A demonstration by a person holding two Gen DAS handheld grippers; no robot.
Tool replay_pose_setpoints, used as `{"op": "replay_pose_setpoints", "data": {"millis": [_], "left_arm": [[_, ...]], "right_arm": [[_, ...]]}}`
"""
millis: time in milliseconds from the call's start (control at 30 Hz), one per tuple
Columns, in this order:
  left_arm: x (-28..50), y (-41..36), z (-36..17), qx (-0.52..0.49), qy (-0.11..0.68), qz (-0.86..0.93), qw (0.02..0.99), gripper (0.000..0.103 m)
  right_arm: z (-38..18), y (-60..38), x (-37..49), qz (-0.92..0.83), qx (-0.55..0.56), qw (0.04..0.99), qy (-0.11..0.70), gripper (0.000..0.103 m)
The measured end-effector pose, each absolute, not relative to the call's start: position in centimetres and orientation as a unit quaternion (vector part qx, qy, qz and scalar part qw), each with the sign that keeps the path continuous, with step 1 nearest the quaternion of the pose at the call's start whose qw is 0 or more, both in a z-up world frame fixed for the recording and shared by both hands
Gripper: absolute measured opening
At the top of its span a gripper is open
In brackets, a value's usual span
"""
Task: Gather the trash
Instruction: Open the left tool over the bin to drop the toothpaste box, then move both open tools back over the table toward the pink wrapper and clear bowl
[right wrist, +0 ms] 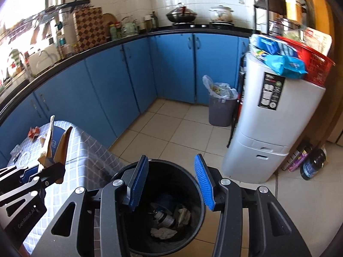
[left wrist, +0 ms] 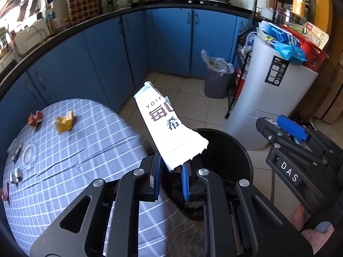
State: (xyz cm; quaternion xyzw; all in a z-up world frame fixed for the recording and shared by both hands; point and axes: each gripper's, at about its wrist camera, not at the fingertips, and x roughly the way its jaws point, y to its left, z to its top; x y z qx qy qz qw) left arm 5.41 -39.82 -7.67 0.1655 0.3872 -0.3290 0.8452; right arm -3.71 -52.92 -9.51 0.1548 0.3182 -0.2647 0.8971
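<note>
A kitchen with blue cabinets, mid-cleanup: a black trash bin (right wrist: 163, 205) stands on the tiled floor just right of a round table (left wrist: 70, 160) covered in a grey checked cloth, with crumpled paper and a small container already lying at its bottom. The left tongs (left wrist: 170, 177), pitched steeply downward, are clamped narrow on the torn lower end of a flattened white carton (left wrist: 169, 126) printed with dark characters. The carton's long axis runs up and away from the pads toward the far cabinets, leaning slightly left, and its gripped end sits over the near-left part of the bin's rim. From the right wrist view the same carton stands at the table's right edge, still left of the bin's mouth, so the drop appears to turn on a short carry rightward. The right tongs (right wrist: 171, 184) hang directly above the bin's opening, angled down, pads standing half apart with nothing between them; this hand is nearer the bin, but the left one carries the load. Far left on the table, an orange wrapper (left wrist: 64, 122) and a red wrapper (left wrist: 35, 120) wait, along with smaller scraps too blurred to name.
</note>
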Motion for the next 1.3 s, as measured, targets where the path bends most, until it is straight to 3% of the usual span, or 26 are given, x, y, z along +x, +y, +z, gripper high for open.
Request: {"op": "replay_pose_setpoints", "data": {"millis": [333,433,467,500,533,567,933,1300], "left_arm": [[5.3,-43.1,-9.2,0.188,0.402,-0.348,0.826,0.021],[5.9,-43.6,-9.8,0.185,0.422,-0.352,0.815,0.028],[6.2,-43.6,-10.0,0.182,0.426,-0.351,0.814,0.042],[6.3,-43.6,-10.1,0.179,0.429,-0.351,0.813,0.083],[6.6,-43.3,-9.9,0.169,0.426,-0.348,0.818,0.097],[6.7,-42.8,-9.6,0.157,0.413,-0.34,0.83,0.099],[8.0,-40.7,-9.0,0.148,0.406,-0.316,0.845,0.099],[10.6,-32.9,-7.8,0.108,0.396,-0.267,0.872,0.099]], "right_arm": [[-11.0,-55.0,-3.9,-0.281,0.171,0.886,0.327,0.044],[-11.2,-55.2,-3.8,-0.281,0.172,0.885,0.331,0.044],[-11.3,-55.2,-3.7,-0.281,0.171,0.884,0.331,0.044],[-11.3,-55.2,-3.6,-0.282,0.171,0.884,0.332,0.044],[-11.4,-55.3,-3.6,-0.285,0.172,0.883,0.332,0.044],[-11.4,-55.4,-3.6,-0.284,0.174,0.883,0.332,0.045],[-10.7,-54.1,-2.5,-0.279,0.16,0.886,0.335,0.045],[-8.7,-48.8,0.9,-0.248,0.12,0.9,0.337,0.045]]}}
